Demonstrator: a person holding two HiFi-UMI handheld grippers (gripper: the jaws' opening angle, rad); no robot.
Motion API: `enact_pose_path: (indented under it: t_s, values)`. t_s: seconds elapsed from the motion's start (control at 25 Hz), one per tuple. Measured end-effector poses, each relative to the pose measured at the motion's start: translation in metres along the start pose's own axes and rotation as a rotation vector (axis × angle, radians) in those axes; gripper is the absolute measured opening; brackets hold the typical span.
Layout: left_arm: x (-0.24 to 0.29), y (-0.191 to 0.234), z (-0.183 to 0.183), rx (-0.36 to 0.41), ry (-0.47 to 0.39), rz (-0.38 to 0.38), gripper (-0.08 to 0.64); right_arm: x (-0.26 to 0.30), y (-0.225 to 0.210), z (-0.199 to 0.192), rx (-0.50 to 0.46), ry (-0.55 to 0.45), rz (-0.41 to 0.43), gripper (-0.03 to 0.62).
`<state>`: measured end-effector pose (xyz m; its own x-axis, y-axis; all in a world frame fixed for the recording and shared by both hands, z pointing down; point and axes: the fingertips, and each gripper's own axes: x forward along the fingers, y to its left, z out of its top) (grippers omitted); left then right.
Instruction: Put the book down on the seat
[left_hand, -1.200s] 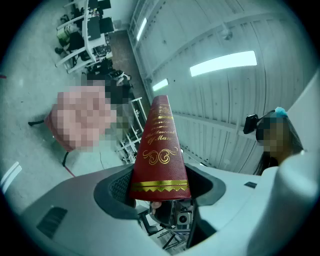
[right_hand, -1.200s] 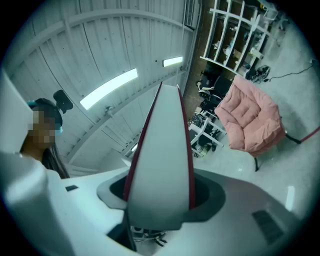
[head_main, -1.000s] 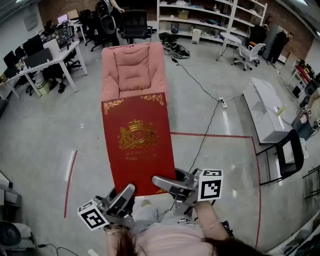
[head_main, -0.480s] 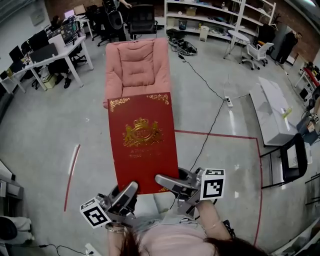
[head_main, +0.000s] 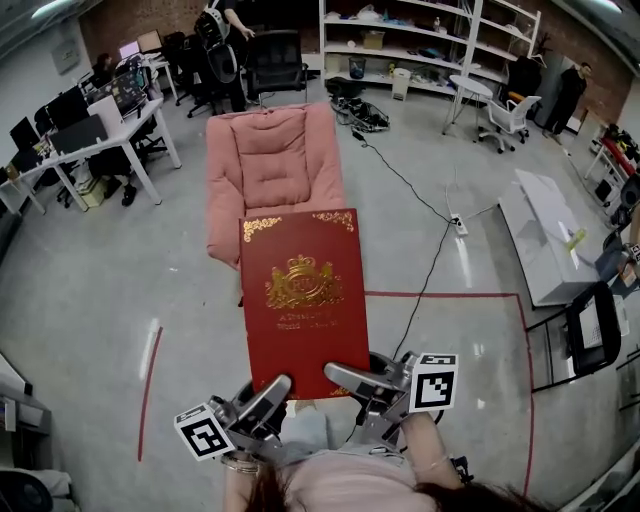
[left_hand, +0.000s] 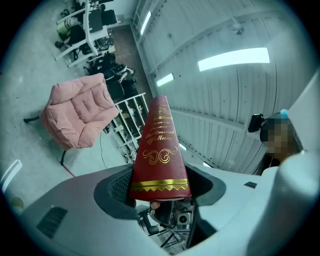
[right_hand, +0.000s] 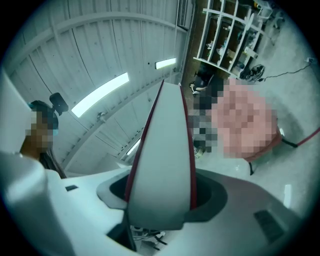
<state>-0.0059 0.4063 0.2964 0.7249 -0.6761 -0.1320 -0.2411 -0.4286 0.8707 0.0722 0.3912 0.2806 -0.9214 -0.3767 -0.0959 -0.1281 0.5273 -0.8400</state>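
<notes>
Red book (head_main: 305, 300) is up in the air, roughly flat, w/ its near edge clamped by both grippers: L gripper (head_main: 268, 392) jaws pinch the spine side, R gripper (head_main: 348, 376) jaws the page-edge side. In head view its far edge overlaps the front of the pink seat (head_main: 270, 160); not on it yet.

Open-plan office: desks with monitors (head_main: 105, 112), shelving (head_main: 420, 45).
</notes>
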Motion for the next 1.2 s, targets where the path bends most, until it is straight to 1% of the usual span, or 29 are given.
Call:
enact_pose_path:
  t_s: [0.12, 0.28, 0.4, 0.6, 0.84, 0.96, 1.12, 1.2]
  values:
    - [0.007, 0.013, 0.039, -0.025, 0.027, -0.007, 0.276, 0.036, -0.005, 0.022, -0.013, -0.003, -0.021, 0.270]
    - [0.007, 0.035, 0.105, -0.057, 0.059, -0.018, 0.276, 0.101, -0.010, 0.050, -0.021, -0.005, -0.055, 0.270]
    - [0.005, 0.055, 0.131, -0.065, 0.074, -0.034, 0.276, 0.128, -0.023, 0.054, -0.021, -0.020, -0.080, 0.270]
    - [0.008, 0.074, 0.135, -0.075, 0.096, -0.041, 0.276, 0.135, -0.041, 0.052, -0.001, -0.038, -0.109, 0.270]
    - [0.013, 0.089, 0.135, -0.121, 0.081, -0.040, 0.276, 0.139, -0.056, 0.055, 0.010, -0.013, -0.139, 0.270]
    - [0.017, 0.094, 0.132, -0.125, 0.069, -0.038, 0.276, 0.137, -0.062, 0.057, 0.006, 0.000, -0.136, 0.270]
    - [0.021, 0.107, 0.130, -0.113, 0.053, -0.026, 0.276, 0.137, -0.076, 0.057, 0.016, 0.008, -0.124, 0.270]
    - [0.023, 0.116, 0.131, -0.129, 0.046, -0.021, 0.276, 0.141, -0.085, 0.059, 0.018, 0.015, -0.118, 0.270]
